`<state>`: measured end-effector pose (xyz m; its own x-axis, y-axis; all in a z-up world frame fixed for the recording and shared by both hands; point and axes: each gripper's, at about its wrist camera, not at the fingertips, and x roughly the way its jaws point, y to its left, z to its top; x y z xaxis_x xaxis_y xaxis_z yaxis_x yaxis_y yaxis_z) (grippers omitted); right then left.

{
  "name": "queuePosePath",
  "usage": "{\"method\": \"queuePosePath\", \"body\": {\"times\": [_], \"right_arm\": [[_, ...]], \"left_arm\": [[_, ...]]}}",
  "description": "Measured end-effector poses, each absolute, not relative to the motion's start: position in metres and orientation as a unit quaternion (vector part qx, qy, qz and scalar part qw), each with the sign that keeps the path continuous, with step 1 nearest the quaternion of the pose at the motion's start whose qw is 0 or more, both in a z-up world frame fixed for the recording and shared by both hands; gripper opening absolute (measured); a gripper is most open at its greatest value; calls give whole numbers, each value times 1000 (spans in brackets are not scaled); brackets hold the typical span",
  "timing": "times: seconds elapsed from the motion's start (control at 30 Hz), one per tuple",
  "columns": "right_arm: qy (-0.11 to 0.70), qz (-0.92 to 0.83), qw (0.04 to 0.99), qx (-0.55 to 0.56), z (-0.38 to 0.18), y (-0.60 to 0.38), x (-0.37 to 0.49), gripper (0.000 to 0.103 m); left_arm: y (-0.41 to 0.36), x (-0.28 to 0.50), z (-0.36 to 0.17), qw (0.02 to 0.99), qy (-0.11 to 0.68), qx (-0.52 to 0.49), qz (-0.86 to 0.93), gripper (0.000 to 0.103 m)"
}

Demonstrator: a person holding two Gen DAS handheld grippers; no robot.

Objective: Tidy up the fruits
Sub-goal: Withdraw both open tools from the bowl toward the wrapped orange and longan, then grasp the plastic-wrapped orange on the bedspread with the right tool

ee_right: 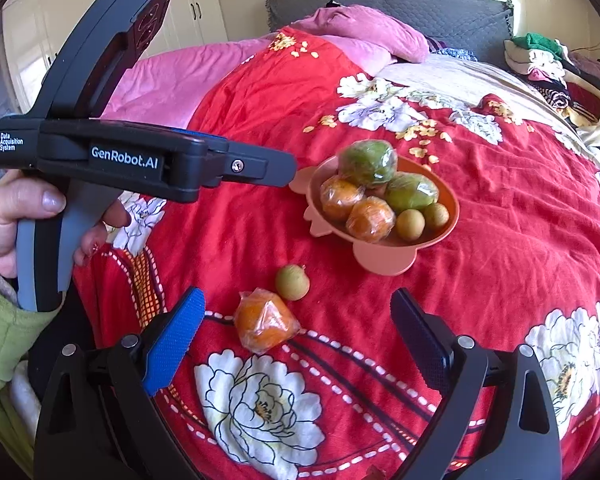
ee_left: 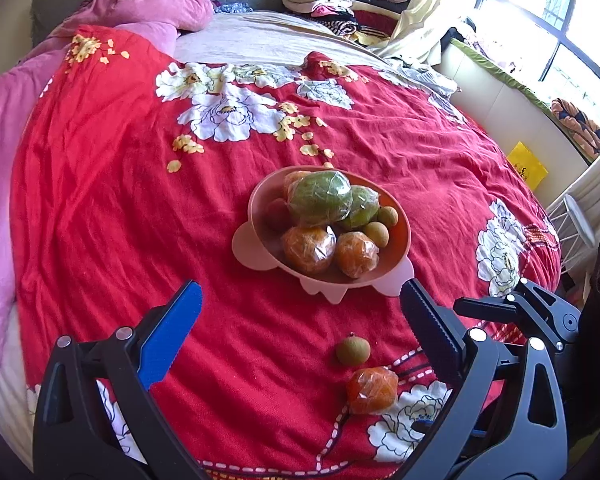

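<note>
Watching two loose fruits wait outside a nearly full bowl (ee_right: 380, 258).
Both hand-held grippers, left (ee_left: 300, 312) and right (ee_right: 296, 320), gape spread and empty; the wrapped orange (ee_right: 266, 324), at eleven o'clock from the right one, could slip in its slick film, the longan (ee_right: 293, 282) roll across the soft bed (ee_right: 520, 240).

Pink lobed fruit bowl (ee_left: 396, 258) on the red floral bedspread, heaped with two wrapped green fruits, wrapped oranges, two brown longans, one loose longan (ee_left: 353, 350) near it, a plastic-wrapped orange (ee_left: 372, 390) just beside that
</note>
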<state>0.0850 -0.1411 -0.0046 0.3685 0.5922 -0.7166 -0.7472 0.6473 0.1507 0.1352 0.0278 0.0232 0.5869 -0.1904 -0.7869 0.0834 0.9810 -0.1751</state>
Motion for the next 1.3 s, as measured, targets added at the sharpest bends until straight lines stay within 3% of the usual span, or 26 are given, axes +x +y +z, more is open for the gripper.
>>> {"method": "queuePosePath", "body": {"times": [0.3, 0.37, 0.57, 0.67, 0.9, 1.3], "right_arm": [[412, 416, 804, -103, -26, -131, 79, 90], [416, 419, 801, -103, -31, -127, 78, 79], [419, 427, 793, -112, -42, -116, 76, 64], [421, 427, 792, -113, -46, -113, 79, 51], [423, 428, 792, -99, -50, -118, 82, 38], [427, 423, 791, -112, -40, -142, 71, 38]], "left_arm": [[29, 127, 7, 872, 474, -69, -98, 93], [29, 125, 4, 870, 478, -68, -100, 89], [33, 121, -5, 859, 494, -71, -112, 71], [33, 120, -8, 855, 500, -71, -117, 66], [25, 121, -17, 846, 511, -68, -133, 61], [-3, 129, -35, 825, 534, -65, -171, 46]]}}
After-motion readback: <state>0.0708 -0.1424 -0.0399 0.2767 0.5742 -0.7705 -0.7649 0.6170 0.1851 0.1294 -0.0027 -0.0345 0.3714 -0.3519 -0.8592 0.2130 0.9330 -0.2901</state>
